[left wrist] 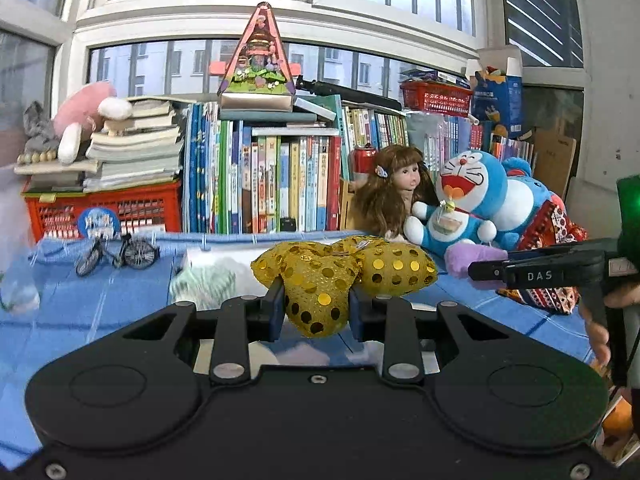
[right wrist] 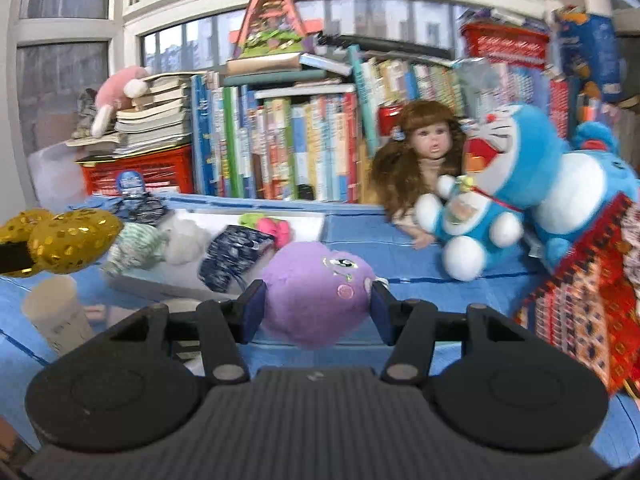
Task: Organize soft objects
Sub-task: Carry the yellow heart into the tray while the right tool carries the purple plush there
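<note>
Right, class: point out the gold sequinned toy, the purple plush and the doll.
gold sequinned toy (left wrist: 320,300), left wrist view, lower lobe.
purple plush (right wrist: 316,292), right wrist view, body centre.
doll (right wrist: 434,142), right wrist view, face.

Only one legible marking: white capitals "DAS" on the black finger of the right gripper (left wrist: 486,271), which reaches in from the right edge of the left wrist view, just right of the gold sequinned soft toy (left wrist: 340,280).

Upright row of colourful book spines (left wrist: 280,184) behind that toy: print present, too small to read.

Tall blue cardboard box (left wrist: 496,104), far right above the book row: printed panel, characters not legible.

Right wrist view: blurred, nothing readable.
</note>
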The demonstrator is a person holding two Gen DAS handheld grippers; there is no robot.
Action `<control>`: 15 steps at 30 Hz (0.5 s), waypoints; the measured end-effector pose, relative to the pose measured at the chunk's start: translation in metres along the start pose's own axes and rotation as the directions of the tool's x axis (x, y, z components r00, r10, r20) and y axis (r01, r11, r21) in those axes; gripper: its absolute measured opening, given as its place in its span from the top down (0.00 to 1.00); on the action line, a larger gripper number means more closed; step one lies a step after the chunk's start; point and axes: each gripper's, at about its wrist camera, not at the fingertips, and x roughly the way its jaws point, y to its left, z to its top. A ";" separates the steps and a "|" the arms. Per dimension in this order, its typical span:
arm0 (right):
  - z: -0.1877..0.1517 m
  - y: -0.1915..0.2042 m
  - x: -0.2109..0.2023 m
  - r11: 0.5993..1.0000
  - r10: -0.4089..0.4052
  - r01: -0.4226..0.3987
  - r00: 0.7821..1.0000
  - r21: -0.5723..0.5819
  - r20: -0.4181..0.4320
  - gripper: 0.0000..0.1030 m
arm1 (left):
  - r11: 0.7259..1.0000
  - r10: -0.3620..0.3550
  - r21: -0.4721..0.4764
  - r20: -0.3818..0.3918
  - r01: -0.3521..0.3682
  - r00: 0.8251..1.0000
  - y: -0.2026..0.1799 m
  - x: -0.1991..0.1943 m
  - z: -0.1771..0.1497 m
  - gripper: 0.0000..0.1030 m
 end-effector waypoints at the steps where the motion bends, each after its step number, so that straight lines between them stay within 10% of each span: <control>1: 0.008 0.000 0.005 1.000 0.024 -0.024 0.999 0.006 -0.029 0.42 | 1.000 0.005 0.005 -0.003 -0.005 1.000 0.005 0.005 0.007 0.72; 8: 0.056 0.003 0.062 0.991 0.112 -0.092 0.963 0.092 -0.245 0.42 | 0.999 0.037 0.005 -0.135 -0.037 0.990 0.044 0.059 0.047 0.72; 15: 0.073 0.031 0.111 0.991 0.135 -0.120 0.917 0.064 -0.375 0.42 | 0.999 0.034 0.011 -0.356 -0.032 0.934 0.078 0.132 0.067 0.72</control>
